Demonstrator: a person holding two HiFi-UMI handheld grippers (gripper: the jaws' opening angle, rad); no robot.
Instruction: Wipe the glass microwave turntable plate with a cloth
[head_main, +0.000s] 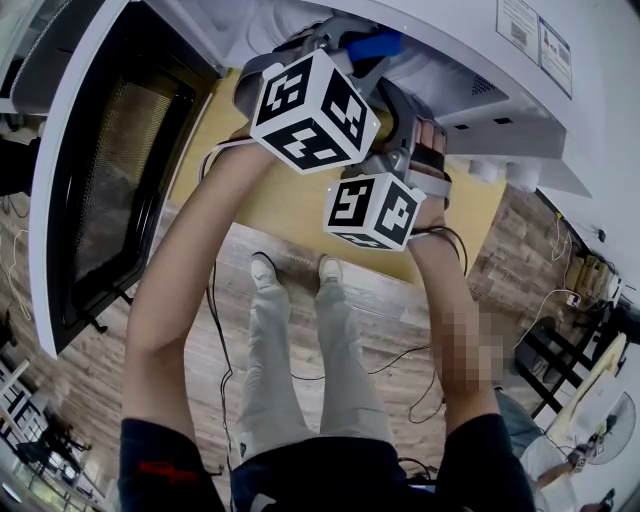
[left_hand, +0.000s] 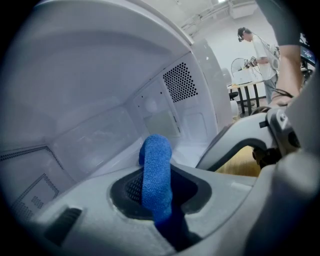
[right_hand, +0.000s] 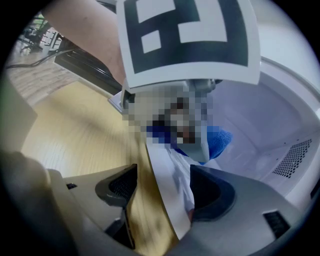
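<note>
Door open on the white microwave (head_main: 455, 75). At its cavity the blue cloth (left_hand: 156, 170) stands upright, long axis along the jaws, clamped in the left gripper (left_hand: 159, 192). The right gripper (right_hand: 165, 192) is apart. A pale flat edge (right_hand: 159, 167) runs between its jaws; can't tell if it's the plate.

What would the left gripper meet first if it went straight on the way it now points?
Probably the microwave's white inner wall. The blue cloth pinched in the left gripper fingers sticks out ahead, so it would touch first. Depth is unclear.
</note>
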